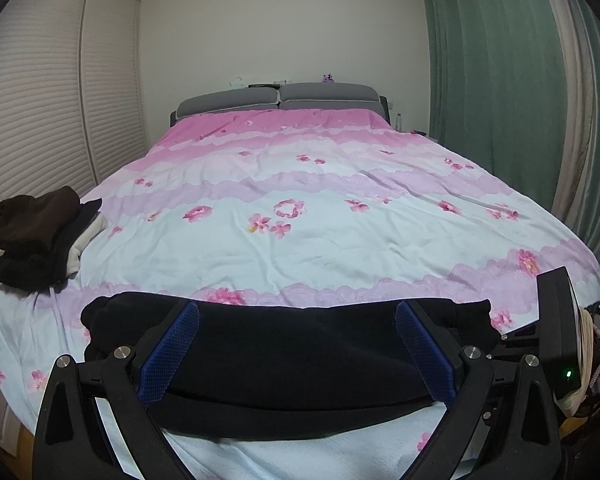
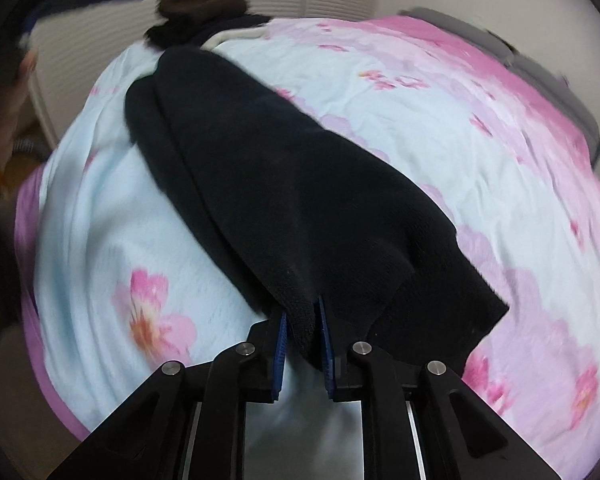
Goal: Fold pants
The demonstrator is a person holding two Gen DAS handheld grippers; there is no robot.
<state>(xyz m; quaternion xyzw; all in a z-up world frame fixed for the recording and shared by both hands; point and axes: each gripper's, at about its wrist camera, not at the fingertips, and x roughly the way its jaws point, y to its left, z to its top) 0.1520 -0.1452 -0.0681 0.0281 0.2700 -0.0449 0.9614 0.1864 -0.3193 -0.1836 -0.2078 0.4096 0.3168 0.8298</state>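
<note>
Now right gripper (image 2: 303,320) pinching black pants (image 2: 284,184), left gripper (image 1: 298,320) spread

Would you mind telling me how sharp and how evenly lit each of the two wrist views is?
Left wrist view: sharp, soft even indoor light, strong fisheye bending of the bedspread and curtain; the black pants lose detail in their darkness. Right wrist view: motion blur smears the bedspread's flowers and the clothes pile, while the right tongs stay crisp.
</note>
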